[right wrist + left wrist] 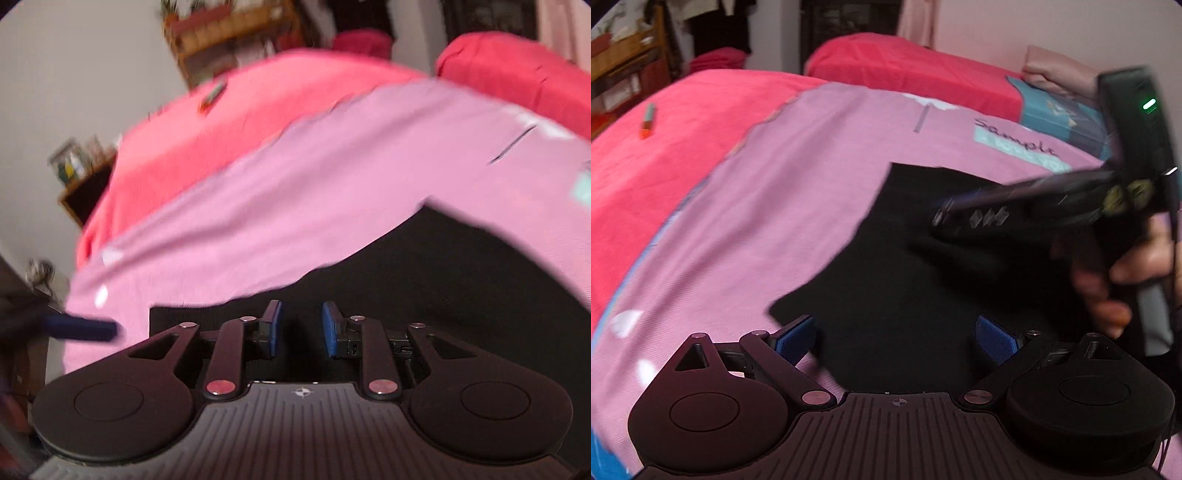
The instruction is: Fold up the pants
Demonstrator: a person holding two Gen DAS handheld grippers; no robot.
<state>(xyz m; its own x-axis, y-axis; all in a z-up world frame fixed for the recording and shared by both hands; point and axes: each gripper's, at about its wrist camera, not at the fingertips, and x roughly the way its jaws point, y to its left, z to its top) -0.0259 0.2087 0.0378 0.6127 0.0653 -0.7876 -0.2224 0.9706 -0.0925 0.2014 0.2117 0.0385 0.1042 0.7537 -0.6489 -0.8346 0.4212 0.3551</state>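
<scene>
One pair of black pants (923,280) is lying flat as a dark, folded-looking slab on the bed, just ahead of both sets of jaws; its fabric is showing no detail. The left gripper (895,338) is hovering at the near edge of the pants with its jaws spread wide, released and grasping nothing. The right gripper (301,328) is hanging over the pants with a narrow gap between its blue pads (330,328), nothing caught in it. A pink sheet (768,206) is lying under the pants, over a red bedspread (683,122) beyond the jaws; a small marker (647,120) is resting there. A wooden shelf (229,40) is standing far ahead. Handwriting reading "Sample" (1012,142) is showing on the sheet.
</scene>
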